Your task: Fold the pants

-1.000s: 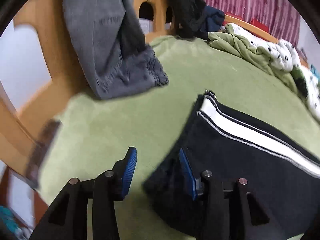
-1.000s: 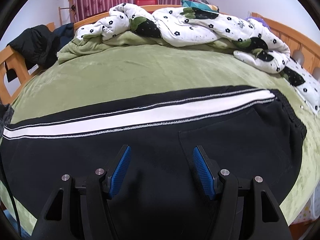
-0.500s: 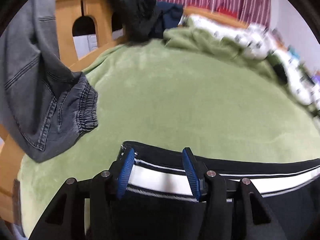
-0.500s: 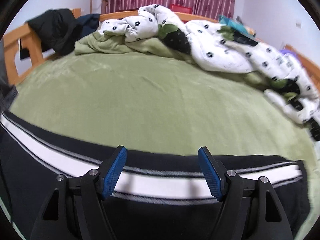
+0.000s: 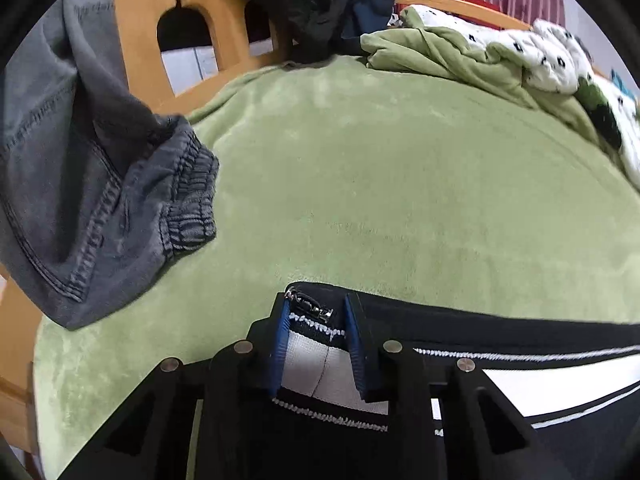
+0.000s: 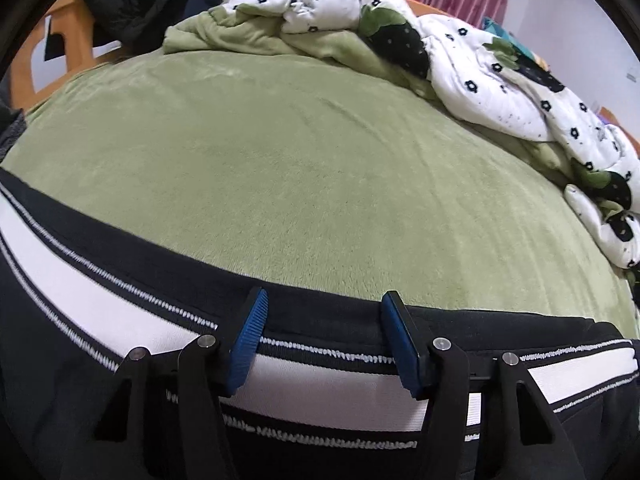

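Observation:
Black pants (image 6: 304,316) with a white side stripe lie flat along the near edge of a green bed (image 6: 304,168). In the left wrist view my left gripper (image 5: 316,316) has narrowed its jaws around the hem end of the pants (image 5: 312,364), by a small zipper pull (image 5: 310,306); cloth sits between the pads. In the right wrist view my right gripper (image 6: 324,308) is open, its blue pads straddling the far black edge and stripe of the pants near the waist end.
Grey jeans (image 5: 92,184) hang over the wooden bed frame (image 5: 148,8) at left. Dark clothes (image 5: 320,4) are heaped at the far corner. A white flowered quilt (image 6: 460,56) and green blanket are bunched along the far side.
Both grippers moved forward over the pants to their far edge. The left gripper's jaws closed in around the hem end. The right gripper stayed open.

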A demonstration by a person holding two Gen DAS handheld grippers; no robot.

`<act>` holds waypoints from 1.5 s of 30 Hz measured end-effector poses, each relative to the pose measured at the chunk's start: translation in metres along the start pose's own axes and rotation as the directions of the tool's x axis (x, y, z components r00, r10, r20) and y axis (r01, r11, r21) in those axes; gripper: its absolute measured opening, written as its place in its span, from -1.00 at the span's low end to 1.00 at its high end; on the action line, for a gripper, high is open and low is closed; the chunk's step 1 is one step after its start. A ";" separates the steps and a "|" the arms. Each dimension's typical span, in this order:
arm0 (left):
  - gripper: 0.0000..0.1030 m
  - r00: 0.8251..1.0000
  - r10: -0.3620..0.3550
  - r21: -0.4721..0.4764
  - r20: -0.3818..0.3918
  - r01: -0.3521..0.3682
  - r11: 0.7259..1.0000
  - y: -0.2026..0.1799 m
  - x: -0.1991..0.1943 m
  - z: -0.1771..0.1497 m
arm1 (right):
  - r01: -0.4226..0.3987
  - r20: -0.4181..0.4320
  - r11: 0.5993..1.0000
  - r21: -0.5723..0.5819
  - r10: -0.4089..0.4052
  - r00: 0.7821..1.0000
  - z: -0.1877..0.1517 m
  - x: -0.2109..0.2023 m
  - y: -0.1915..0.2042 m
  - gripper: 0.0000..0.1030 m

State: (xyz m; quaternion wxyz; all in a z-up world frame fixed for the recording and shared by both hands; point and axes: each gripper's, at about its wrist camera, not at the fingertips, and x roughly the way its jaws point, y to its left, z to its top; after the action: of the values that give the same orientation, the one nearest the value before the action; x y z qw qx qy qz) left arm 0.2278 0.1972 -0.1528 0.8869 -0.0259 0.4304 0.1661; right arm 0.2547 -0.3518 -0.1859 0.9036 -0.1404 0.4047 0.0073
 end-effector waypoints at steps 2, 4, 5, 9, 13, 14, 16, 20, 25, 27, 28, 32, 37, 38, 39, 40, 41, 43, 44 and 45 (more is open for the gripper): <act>-0.41 1.000 0.026 0.008 -0.006 -0.026 1.000 -0.003 -0.002 0.000 | 0.023 0.001 1.000 0.003 -0.023 1.000 -0.001 -0.002 0.002 0.12; -0.36 1.000 0.014 -0.018 -0.007 -0.014 1.000 0.000 -0.011 0.001 | 0.036 -0.010 0.998 0.060 -0.035 0.999 0.001 -0.010 -0.004 0.13; -0.36 1.000 0.004 -0.026 -0.009 -0.004 1.000 0.002 -0.017 0.001 | 0.033 -0.013 0.992 0.122 -0.032 0.999 0.000 -0.017 -0.011 0.13; -0.19 0.997 -0.070 -0.031 0.013 0.070 0.997 0.003 -0.053 -0.009 | 0.014 -0.009 0.970 0.244 -0.012 1.000 -0.009 -0.049 -0.022 0.13; -0.03 0.975 -0.218 -0.040 0.037 0.219 0.975 0.004 -0.101 -0.042 | 0.044 0.062 0.966 0.256 -0.062 0.996 -0.025 -0.106 -0.019 0.14; -0.03 0.966 -0.255 -0.047 0.039 0.257 0.965 0.005 -0.111 -0.053 | 0.059 0.080 0.967 0.248 -0.081 0.994 -0.030 -0.123 -0.016 0.14; -0.03 0.938 -0.345 -0.079 0.037 0.347 0.935 0.010 -0.128 -0.078 | 0.071 0.119 0.962 0.262 -0.105 0.987 -0.041 -0.151 -0.011 0.15; -0.03 0.850 -0.526 -0.188 0.032 0.522 0.832 0.037 -0.145 -0.140 | 0.030 0.166 0.952 0.303 -0.083 0.983 -0.062 -0.189 -0.001 0.16; -0.08 0.806 -0.592 -0.421 0.001 0.537 0.731 0.070 -0.120 -0.196 | -0.105 0.149 0.924 0.368 0.053 0.987 -0.084 -0.194 0.008 0.17; -0.17 0.800 -0.600 -0.483 0.016 0.532 0.695 0.079 -0.104 -0.197 | -0.111 0.130 0.917 0.382 0.065 0.989 -0.088 -0.188 0.014 0.17; -0.17 0.803 -0.595 -0.500 0.037 0.530 0.685 0.082 -0.099 -0.195 | -0.114 0.119 0.917 0.381 0.073 0.990 -0.088 -0.185 0.017 0.17; -0.41 0.850 -0.522 -0.544 0.074 0.473 0.693 0.088 -0.079 -0.182 | -0.108 0.106 0.922 0.372 0.074 0.992 -0.088 -0.179 0.024 0.16; -0.42 0.878 -0.471 -0.607 0.083 0.420 0.675 0.099 -0.066 -0.160 | -0.117 0.104 0.917 0.381 0.084 0.991 -0.090 -0.177 0.019 0.16; -0.46 0.888 -0.452 -0.613 0.079 0.401 0.681 0.100 -0.064 -0.157 | -0.117 0.103 0.916 0.383 0.083 0.991 -0.092 -0.176 0.018 0.16; -0.50 0.905 -0.418 -0.623 0.076 0.370 0.689 0.103 -0.063 -0.154 | -0.116 0.099 0.915 0.386 0.084 0.991 -0.094 -0.176 0.015 0.17; -0.53 0.913 -0.401 -0.627 0.073 0.355 0.694 0.107 -0.061 -0.151 | -0.116 0.096 0.915 0.387 0.085 0.992 -0.096 -0.175 0.014 0.16; -0.67 0.922 -0.383 -0.625 0.066 0.337 0.704 0.108 -0.062 -0.149 | -0.119 0.091 0.913 0.390 0.090 0.992 -0.099 -0.175 0.011 0.16; -0.81 0.940 -0.332 -0.571 0.074 0.313 0.759 0.103 -0.075 -0.140 | -0.126 0.084 0.913 0.387 0.101 0.991 -0.104 -0.175 0.005 0.16; -0.82 0.957 -0.276 -0.504 0.092 0.284 0.816 0.092 -0.092 -0.131 | -0.133 0.084 0.915 0.381 0.109 0.991 -0.108 -0.177 0.002 0.16; -0.83 0.970 -0.220 -0.431 0.107 0.245 0.868 0.079 -0.107 -0.122 | -0.136 0.089 0.915 0.379 0.111 0.990 -0.111 -0.179 -0.001 0.16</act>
State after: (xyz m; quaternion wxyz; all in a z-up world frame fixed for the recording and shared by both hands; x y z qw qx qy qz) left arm 0.0491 0.2194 -0.1393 0.8827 -0.2732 0.3509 0.1521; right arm 0.0530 -0.3641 -0.1244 0.9241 0.0652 0.3764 -0.0103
